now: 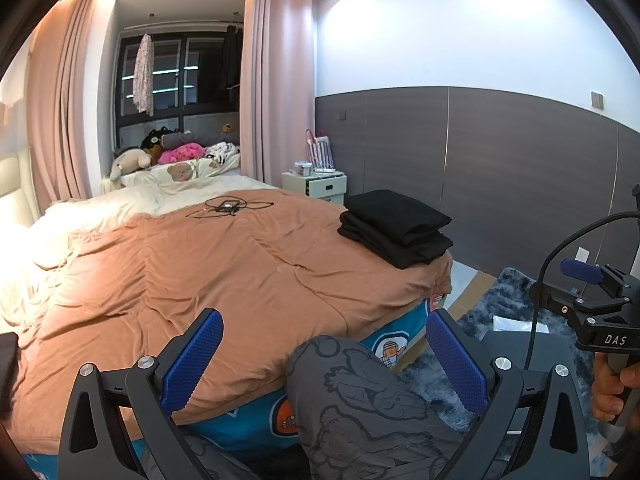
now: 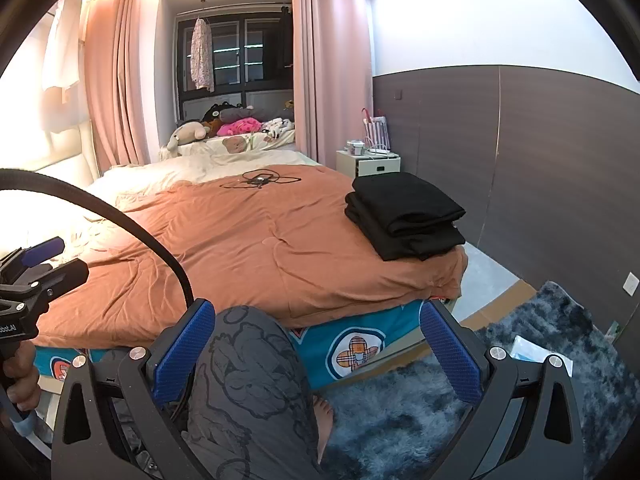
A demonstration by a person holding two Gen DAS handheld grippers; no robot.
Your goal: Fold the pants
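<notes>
Black pants (image 1: 396, 226) lie folded in a neat stack on the bed's near right corner, on the orange blanket (image 1: 208, 264); the stack also shows in the right wrist view (image 2: 404, 214). My left gripper (image 1: 324, 360) is open and empty, held off the foot of the bed, well short of the stack. My right gripper (image 2: 318, 350) is open and empty too, also off the bed's foot. The right gripper also shows in the left wrist view at the right edge (image 1: 588, 280). The left gripper shows at the left edge of the right wrist view (image 2: 36, 260).
The person's knee in grey patterned trousers (image 1: 360, 396) is between the fingers. A tangle of black cable (image 1: 232, 206) lies mid-bed. A white nightstand (image 1: 316, 184) stands by the dark wall panel. A blue-grey shaggy rug (image 2: 500, 392) covers the floor on the right.
</notes>
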